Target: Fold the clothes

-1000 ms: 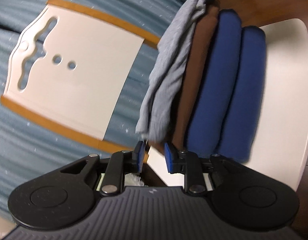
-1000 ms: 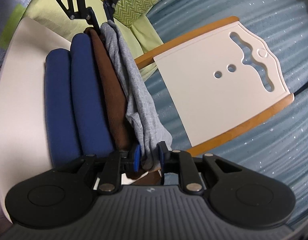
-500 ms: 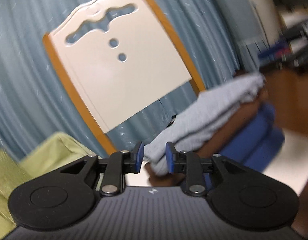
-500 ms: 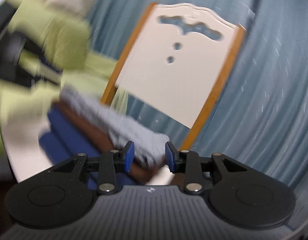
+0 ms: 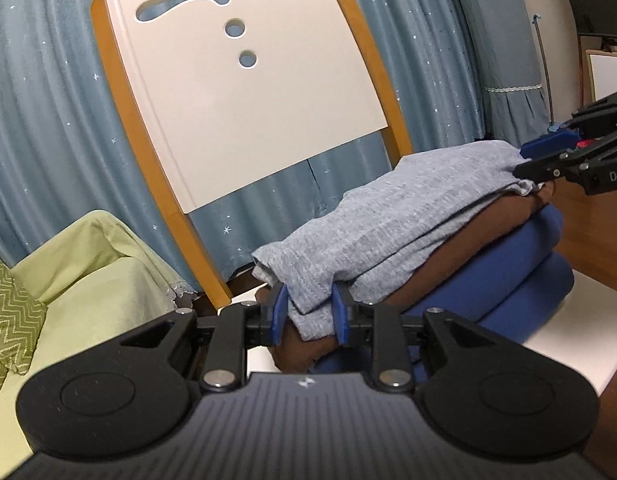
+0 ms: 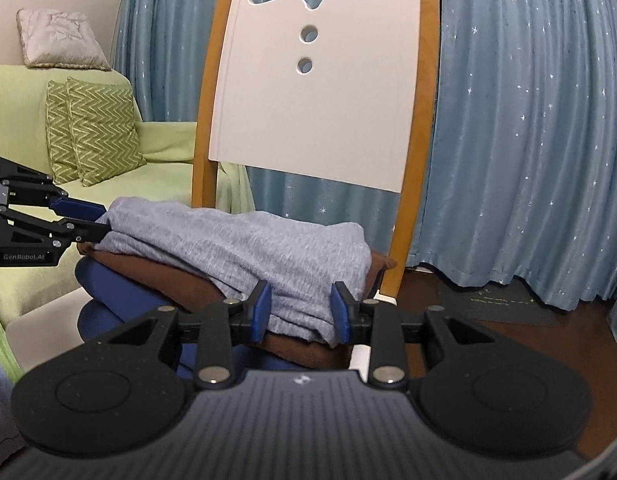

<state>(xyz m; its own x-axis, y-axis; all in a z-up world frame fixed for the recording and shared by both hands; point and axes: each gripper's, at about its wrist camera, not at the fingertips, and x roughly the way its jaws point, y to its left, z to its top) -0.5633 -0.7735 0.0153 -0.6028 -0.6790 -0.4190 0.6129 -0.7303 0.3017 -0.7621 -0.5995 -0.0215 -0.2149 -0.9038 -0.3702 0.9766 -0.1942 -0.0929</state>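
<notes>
White chair back (image 6: 320, 92) at twelve o'clock against starred blue curtains (image 6: 528, 140); green sofa (image 6: 160, 152) with zigzag cushions (image 6: 92, 128) at nine o'clock.

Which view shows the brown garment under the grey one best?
The right wrist view: the brown garment runs as a long band between the grey garment and the blue one. The left wrist view shows only slivers of it.

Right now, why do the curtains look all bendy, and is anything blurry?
Left wrist view: the fisheye lens bows the blue curtain and tilts the chair back; everything looks sharp. Right wrist view: the chair back looks straighter, the curtain curves at the edge, no blur.
</notes>
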